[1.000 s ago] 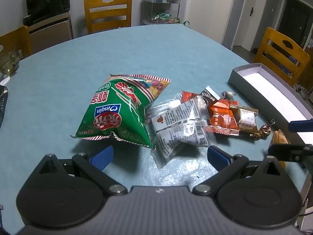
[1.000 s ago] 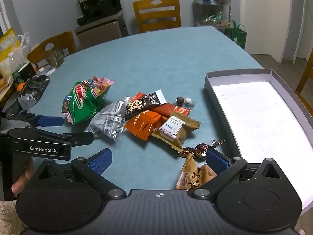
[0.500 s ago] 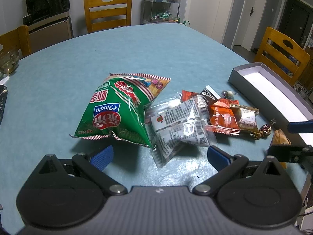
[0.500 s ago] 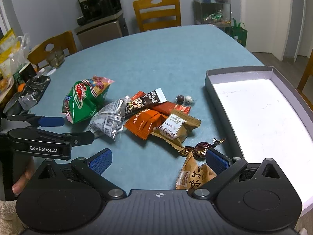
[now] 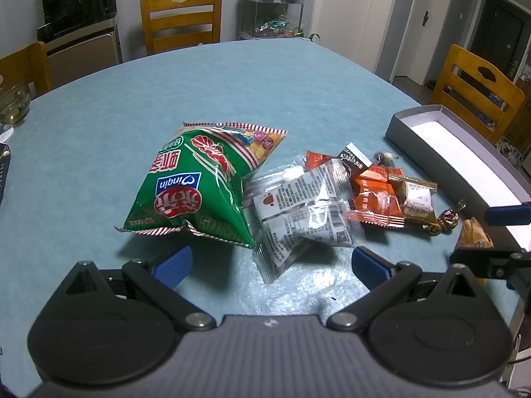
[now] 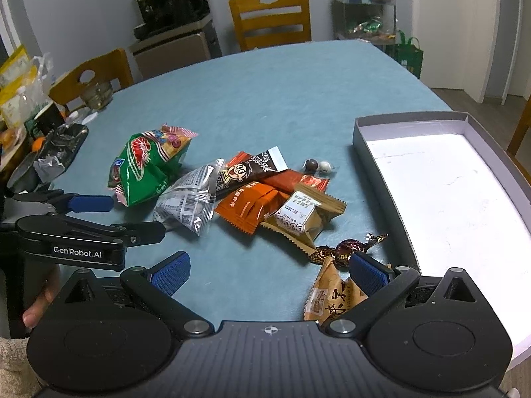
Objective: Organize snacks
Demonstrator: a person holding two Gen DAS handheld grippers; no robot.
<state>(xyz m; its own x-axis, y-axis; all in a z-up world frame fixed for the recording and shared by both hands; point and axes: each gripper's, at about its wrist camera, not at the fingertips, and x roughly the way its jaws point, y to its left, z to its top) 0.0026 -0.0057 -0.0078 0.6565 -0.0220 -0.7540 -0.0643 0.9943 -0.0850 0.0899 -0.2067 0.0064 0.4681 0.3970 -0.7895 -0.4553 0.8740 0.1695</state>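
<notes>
1. Left gripper (image 5: pixel 270 262): jaws spread wide, empty, low over the table (image 5: pixel 99 126) just before the green chip bag (image 5: pixel 202 185).
2. Right gripper (image 6: pixel 268 270): jaws apart, empty; tan packet (image 6: pixel 332 295) beside its right finger.
3. Snacks lay clustered left of the grey box (image 6: pixel 358 132), none inside.

A puffy green chip bag (image 5: pixel 199 182) is lying just ahead of the left hand-held gripper (image 5: pixel 270 262), a clear printed packet (image 5: pixel 298 212) touching its right side. Orange wrappers (image 6: pixel 252 205), a tan packet (image 6: pixel 302 215) and a foil candy (image 6: pixel 345 248) are clustering ahead of the right hand-held gripper (image 6: pixel 268 273), beside the open grey box (image 6: pixel 360 139) lying empty.
</notes>
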